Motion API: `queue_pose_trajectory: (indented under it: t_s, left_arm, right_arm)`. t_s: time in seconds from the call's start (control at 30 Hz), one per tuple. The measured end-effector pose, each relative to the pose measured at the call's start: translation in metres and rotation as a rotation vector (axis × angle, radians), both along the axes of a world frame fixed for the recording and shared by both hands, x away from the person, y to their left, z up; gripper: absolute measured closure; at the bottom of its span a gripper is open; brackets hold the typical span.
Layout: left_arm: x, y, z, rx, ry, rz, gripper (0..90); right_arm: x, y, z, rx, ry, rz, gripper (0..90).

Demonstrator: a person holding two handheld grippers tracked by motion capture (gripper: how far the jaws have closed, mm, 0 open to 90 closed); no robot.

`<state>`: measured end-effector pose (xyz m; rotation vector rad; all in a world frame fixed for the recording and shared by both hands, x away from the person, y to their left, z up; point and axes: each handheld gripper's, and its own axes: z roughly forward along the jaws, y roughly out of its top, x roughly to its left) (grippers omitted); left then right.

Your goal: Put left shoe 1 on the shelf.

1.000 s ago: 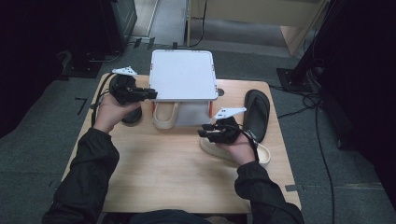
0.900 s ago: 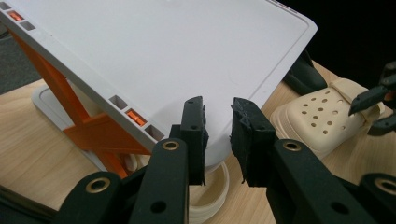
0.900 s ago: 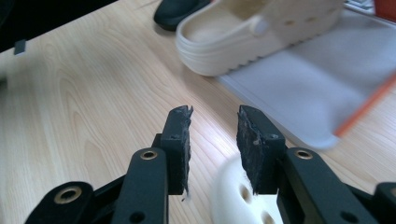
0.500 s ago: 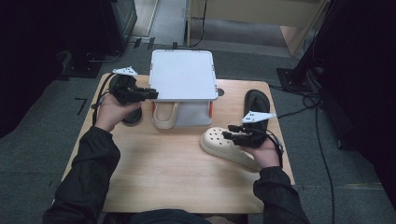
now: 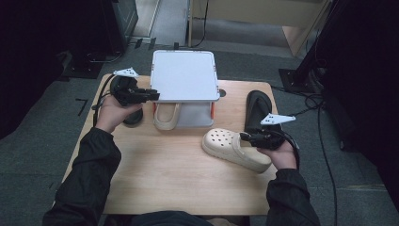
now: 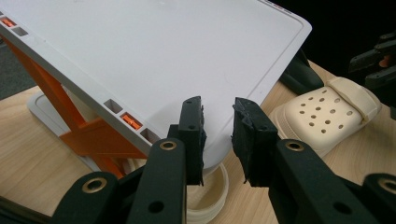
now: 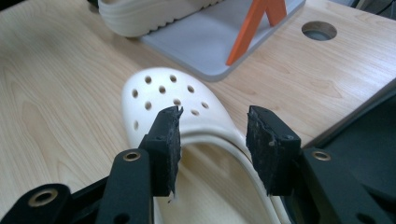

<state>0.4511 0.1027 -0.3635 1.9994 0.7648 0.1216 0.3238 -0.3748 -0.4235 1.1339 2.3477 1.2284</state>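
Note:
A cream clog (image 5: 225,142) (image 7: 161,88) lies on the wooden table (image 5: 160,174) at the right front, toe pointing left. My right gripper (image 5: 245,137) (image 7: 212,119) stands open over the clog's heel opening, one jaw on each side of its rim, not closed on it. A second cream clog (image 5: 165,117) (image 6: 212,198) is tucked under a white shelf (image 5: 183,75) (image 6: 163,56) with orange struts. My left gripper (image 5: 154,95) (image 6: 218,112) is open by a narrow gap, level with the shelf's left front corner, with nothing between its jaws.
A black sandal (image 5: 258,104) (image 6: 301,74) lies at the back right, close beside my right hand. Another dark shoe (image 5: 133,118) sits under my left hand. A round hole (image 5: 222,92) (image 7: 319,30) pierces the table by the shelf.
My right gripper has moved to the right, from the clog's toe end to its heel, uncovering the holed toe. The left gripper has stayed by the shelf.

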Motion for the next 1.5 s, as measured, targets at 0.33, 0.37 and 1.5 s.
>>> queue_pose_trajectory:
  t_s: [0.33,0.37,1.5]
  left_arm:
    - [0.000,0.001,-0.001,-0.005,-0.003,-0.003,73.3]
    - [0.000,0.001,-0.001,-0.005,-0.003,-0.004,73.3]
    - [0.002,0.002,-0.003,-0.031,0.003,-0.006,73.1]
  right_arm:
    - [0.003,-0.008,-0.018,-0.059,-0.008,0.041,53.8]
    - [0.004,-0.008,-0.019,-0.060,-0.004,0.042,53.4]
    - [0.035,0.001,-0.048,-0.030,0.103,0.060,63.1]
